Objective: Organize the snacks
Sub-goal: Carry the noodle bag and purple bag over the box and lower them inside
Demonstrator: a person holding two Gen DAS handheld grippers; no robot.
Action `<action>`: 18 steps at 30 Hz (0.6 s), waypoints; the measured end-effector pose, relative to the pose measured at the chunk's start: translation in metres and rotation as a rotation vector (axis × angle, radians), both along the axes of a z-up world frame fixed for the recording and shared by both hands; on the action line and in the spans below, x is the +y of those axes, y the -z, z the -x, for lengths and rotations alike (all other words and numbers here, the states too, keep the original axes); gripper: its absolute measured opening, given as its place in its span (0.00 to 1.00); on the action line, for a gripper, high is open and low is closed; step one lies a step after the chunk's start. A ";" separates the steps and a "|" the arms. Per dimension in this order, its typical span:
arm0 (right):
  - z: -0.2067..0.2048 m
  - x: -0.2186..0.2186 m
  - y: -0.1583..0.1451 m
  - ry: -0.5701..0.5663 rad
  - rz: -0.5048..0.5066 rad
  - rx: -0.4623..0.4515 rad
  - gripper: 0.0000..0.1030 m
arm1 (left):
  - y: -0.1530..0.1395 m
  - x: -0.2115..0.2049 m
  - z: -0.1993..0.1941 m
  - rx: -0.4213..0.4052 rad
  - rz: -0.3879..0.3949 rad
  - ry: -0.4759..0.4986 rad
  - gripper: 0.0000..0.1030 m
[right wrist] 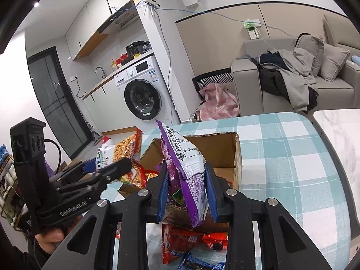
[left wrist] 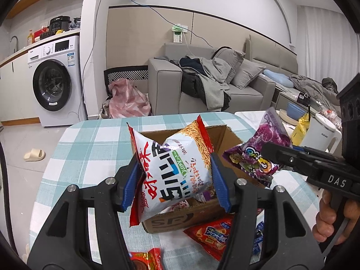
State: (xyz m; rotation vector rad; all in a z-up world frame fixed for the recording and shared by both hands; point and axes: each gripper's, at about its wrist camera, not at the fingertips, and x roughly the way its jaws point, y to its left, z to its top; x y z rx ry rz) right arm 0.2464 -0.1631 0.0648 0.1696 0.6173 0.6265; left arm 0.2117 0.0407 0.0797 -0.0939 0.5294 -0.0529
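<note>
Standing on a table (left wrist: 74, 148) covered in teal-checked cloth, an open cardboard box (left wrist: 227, 139) anchors the scene. Above the box, the left gripper (left wrist: 174, 181) has its blue fingers (left wrist: 218, 180) pinching a white-and-red noodle snack bag (left wrist: 171, 173); just right of it, also over the box, the right gripper (right wrist: 187, 193) has its fingers (right wrist: 211, 191) clamped on a purple snack bag (right wrist: 186, 168). More packets lie on the table against the box's near side: a red packet (left wrist: 211, 238), a small blue packet (left wrist: 257, 240) and another red one (left wrist: 146, 258).
</note>
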 end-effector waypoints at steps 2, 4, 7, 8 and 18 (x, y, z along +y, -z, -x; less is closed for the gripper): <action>-0.005 0.003 0.002 0.003 0.006 0.000 0.29 | 0.005 0.001 -0.007 0.006 0.003 0.001 0.54; -0.011 0.004 0.004 0.004 0.005 0.009 0.29 | 0.010 0.002 -0.015 0.016 0.006 0.000 0.54; -0.018 0.007 0.008 0.011 0.013 0.009 0.29 | 0.017 0.003 -0.025 0.023 0.002 -0.004 0.54; -0.021 0.008 0.010 0.009 0.015 0.011 0.29 | 0.019 0.003 -0.028 0.026 0.001 -0.006 0.54; -0.047 0.020 0.025 0.009 0.027 0.046 0.29 | 0.038 0.003 -0.061 0.053 -0.022 -0.005 0.54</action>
